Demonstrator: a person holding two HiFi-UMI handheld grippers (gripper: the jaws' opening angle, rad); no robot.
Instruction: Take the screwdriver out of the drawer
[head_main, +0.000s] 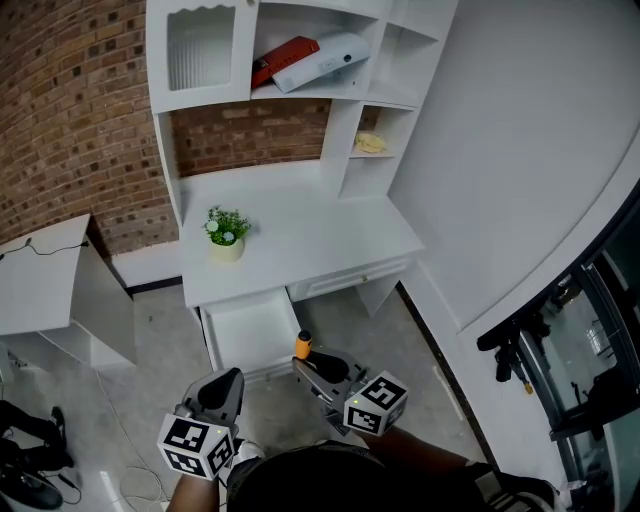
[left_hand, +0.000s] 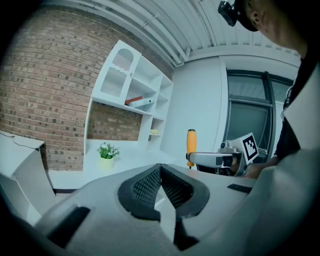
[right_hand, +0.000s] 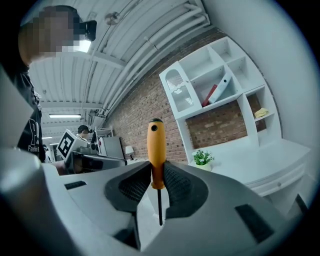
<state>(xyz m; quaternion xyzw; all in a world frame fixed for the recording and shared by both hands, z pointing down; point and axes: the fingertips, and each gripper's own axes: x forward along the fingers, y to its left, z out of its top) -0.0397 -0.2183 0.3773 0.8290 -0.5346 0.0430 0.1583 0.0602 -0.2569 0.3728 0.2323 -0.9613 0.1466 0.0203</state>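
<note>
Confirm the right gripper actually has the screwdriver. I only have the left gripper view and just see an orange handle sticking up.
Observer: Yes. In the right gripper view, the right gripper is shut on the screwdriver. Its jaws are on the handle's lower end and the metal shaft points down between them.
Operator: Drawer open?
Observer: Open. The head view shows the drawer pulled out under the desk, and its inside looks bare white.
Operator: Where's my left one relative to it?
Observer: In the head view, the left gripper is held on the person's side of the drawer front and appears clear of it.
</note>
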